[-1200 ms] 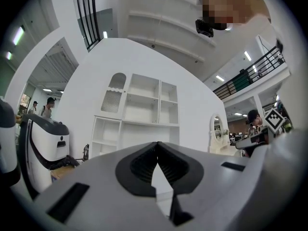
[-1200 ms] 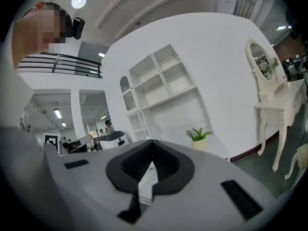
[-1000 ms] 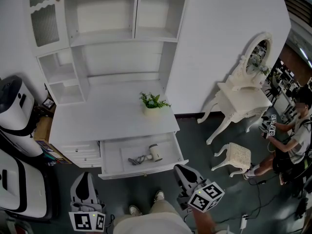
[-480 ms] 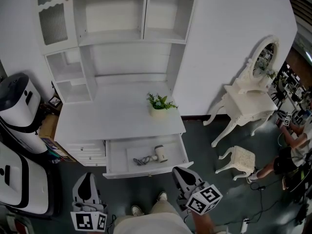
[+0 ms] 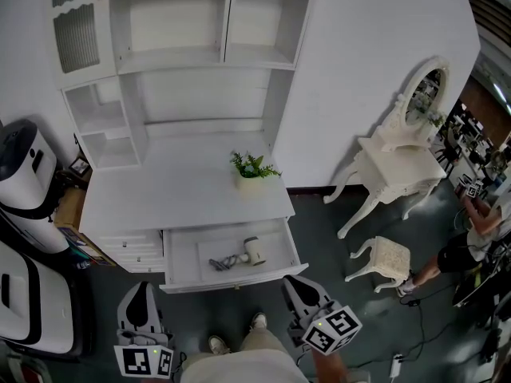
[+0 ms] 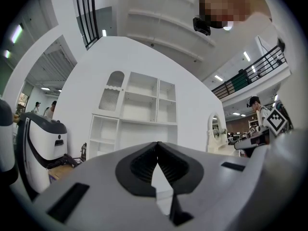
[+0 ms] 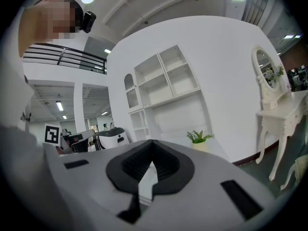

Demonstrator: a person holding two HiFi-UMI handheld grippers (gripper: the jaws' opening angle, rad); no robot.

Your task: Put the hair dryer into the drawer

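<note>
Head view showed the hair dryer (image 5: 251,250) lying inside the open drawer (image 5: 190,255), so I judged the placing done. My left gripper (image 5: 141,288) and right gripper (image 5: 294,279) hung clenched and empty near its front; next, probably, nudging that drawer shut.

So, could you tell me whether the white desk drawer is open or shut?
Open: the white drawer stands pulled out from the desk, with the white hair dryer lying inside.
</note>
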